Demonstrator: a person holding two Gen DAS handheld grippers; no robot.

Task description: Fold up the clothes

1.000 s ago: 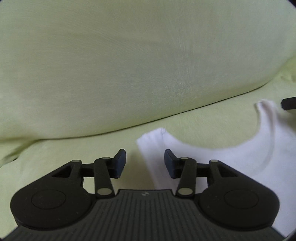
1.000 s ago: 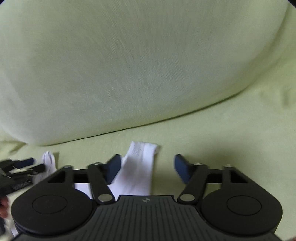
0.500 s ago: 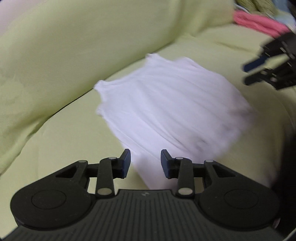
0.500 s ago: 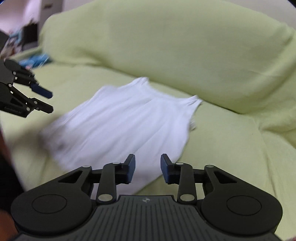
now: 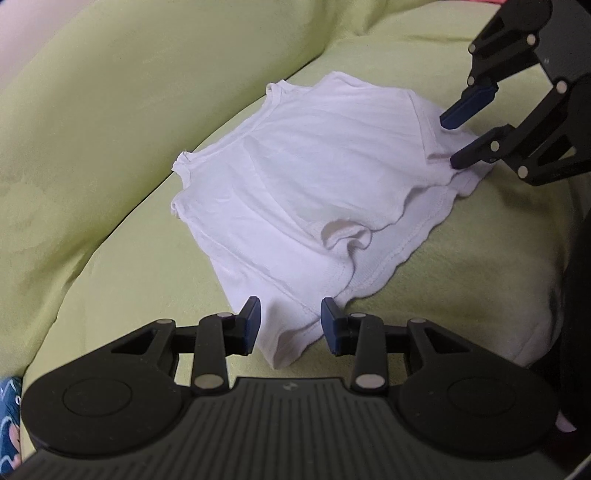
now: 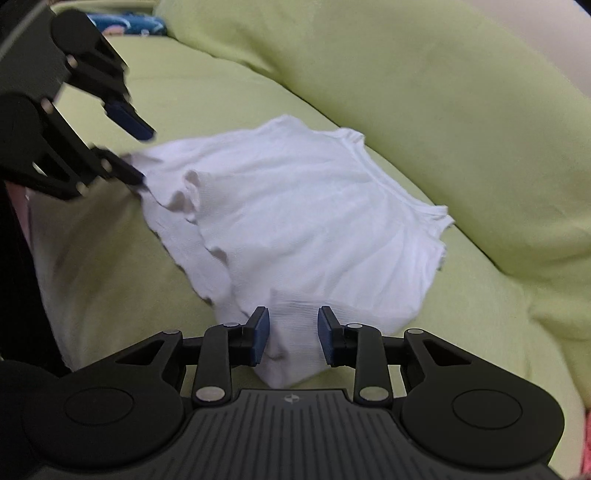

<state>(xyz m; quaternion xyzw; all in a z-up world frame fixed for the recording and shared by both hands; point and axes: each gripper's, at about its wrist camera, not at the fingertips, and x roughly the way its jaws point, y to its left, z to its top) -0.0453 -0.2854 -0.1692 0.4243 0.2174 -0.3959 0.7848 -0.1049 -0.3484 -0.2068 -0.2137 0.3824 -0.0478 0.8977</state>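
A white sleeveless top (image 5: 314,192) lies folded once on a light green sofa seat, its hem edges rumpled toward me; it also shows in the right wrist view (image 6: 303,221). My left gripper (image 5: 290,325) is open, its fingers either side of the near left corner of the cloth. My right gripper (image 6: 293,334) is open around the opposite near corner. Each gripper shows in the other's view: the right one (image 5: 456,142) at the top right, the left one (image 6: 136,155) at the upper left, jaws apart at the cloth edge.
The green sofa backrest cushion (image 5: 129,92) rises behind the top, also in the right wrist view (image 6: 424,92). A blue patterned item (image 6: 125,22) lies at the far end of the seat. A dark shape (image 5: 576,277) stands at the seat's front edge.
Both grippers have pulled back from the shoulder straps at the backrest and swung round to the near corners of the top. The jaws have narrowed but stay open.
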